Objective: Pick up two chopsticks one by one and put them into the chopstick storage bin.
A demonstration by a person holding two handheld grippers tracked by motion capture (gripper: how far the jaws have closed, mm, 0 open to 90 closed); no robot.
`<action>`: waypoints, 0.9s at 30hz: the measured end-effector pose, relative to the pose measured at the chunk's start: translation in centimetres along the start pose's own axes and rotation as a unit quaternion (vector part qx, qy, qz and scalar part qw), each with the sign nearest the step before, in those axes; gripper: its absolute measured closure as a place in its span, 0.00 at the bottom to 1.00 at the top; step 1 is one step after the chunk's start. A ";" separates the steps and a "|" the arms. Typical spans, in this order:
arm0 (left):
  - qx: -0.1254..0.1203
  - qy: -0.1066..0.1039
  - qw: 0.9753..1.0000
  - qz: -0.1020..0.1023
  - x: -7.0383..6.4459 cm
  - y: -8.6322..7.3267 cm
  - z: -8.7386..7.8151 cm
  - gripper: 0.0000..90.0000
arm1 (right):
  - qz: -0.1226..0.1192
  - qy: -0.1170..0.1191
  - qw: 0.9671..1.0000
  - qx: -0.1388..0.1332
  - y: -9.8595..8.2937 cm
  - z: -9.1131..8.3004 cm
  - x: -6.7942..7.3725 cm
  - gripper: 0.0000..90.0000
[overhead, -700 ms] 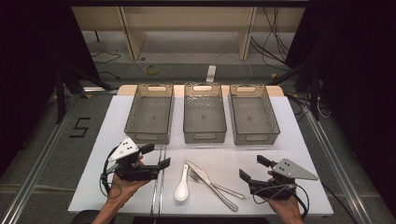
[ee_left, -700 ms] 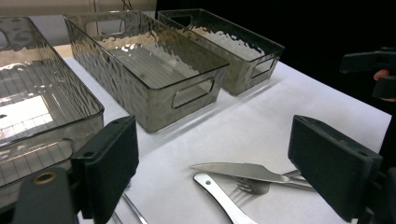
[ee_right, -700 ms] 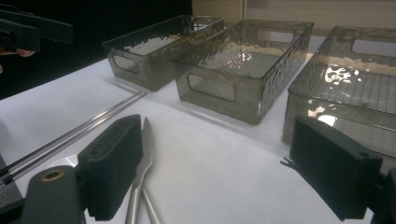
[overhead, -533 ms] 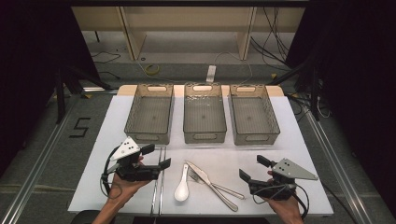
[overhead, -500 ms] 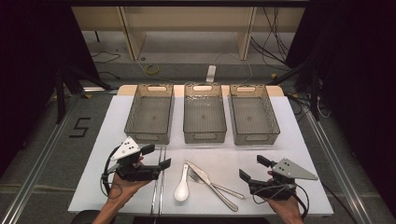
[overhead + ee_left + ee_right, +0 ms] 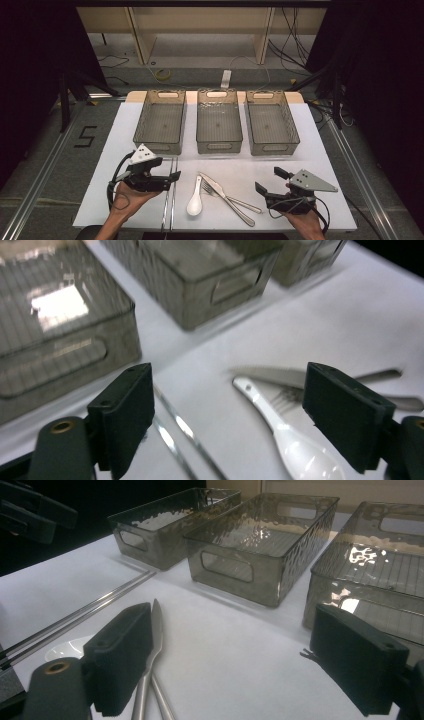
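Observation:
A white spoon (image 6: 194, 201), a steel knife (image 6: 226, 198) and a fork (image 6: 243, 202) lie together on the white table (image 6: 320, 140) near its front edge. Two steel chopsticks (image 6: 168, 196) lie just left of them. My left gripper (image 6: 173, 178) is open, hovering over the chopsticks and pointing right at the spoon (image 6: 287, 436); in its own view the left gripper (image 6: 235, 407) frames the spoon and the knife (image 6: 270, 375). My right gripper (image 6: 270, 181) is open and empty, right of the fork. Between the right gripper (image 6: 240, 655) jaws lies bare table, with the knife (image 6: 155, 632) by the left jaw.
Three clear, empty plastic bins stand in a row behind the cutlery: left bin (image 6: 161, 125), middle bin (image 6: 219, 125), right bin (image 6: 272, 126). Bare table lies between the bins and the cutlery. A dark floor with cables surrounds the table.

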State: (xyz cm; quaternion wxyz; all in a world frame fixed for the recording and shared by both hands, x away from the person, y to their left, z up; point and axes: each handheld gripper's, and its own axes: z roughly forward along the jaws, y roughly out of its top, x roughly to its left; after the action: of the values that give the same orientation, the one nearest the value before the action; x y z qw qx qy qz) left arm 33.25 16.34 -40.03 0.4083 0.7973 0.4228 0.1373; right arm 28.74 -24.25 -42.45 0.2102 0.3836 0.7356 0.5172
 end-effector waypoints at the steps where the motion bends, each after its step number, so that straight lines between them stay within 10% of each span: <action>1: 0.000 0.000 1.000 0.000 0.0 0.0 0.0 0.23 | 0.000 0.000 1.000 0.000 0.0 0.0 0.0 0.21; 4: 0.068 0.020 0.997 0.011 -0.4 0.1 0.7 0.26 | 0.000 0.002 1.000 0.004 0.0 0.1 0.0 0.21; 10: 0.122 0.036 0.992 0.003 -0.3 0.1 1.1 0.30 | -0.003 0.003 1.000 0.007 0.0 0.2 0.1 0.21; 15: 0.184 0.031 0.982 0.006 0.2 -0.8 2.3 0.37 | -0.005 0.001 1.000 0.009 0.0 0.2 0.2 0.21; 27: 0.251 0.020 0.968 0.022 0.4 -2.1 4.1 0.52 | -0.007 0.001 1.000 0.013 -0.1 0.3 0.2 0.21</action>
State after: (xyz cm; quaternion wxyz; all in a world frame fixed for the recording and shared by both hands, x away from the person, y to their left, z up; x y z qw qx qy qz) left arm 34.64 15.13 -44.22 0.1837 0.8802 0.4346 0.0520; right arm 28.80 -23.92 -42.58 0.2079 0.3807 0.7449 0.5069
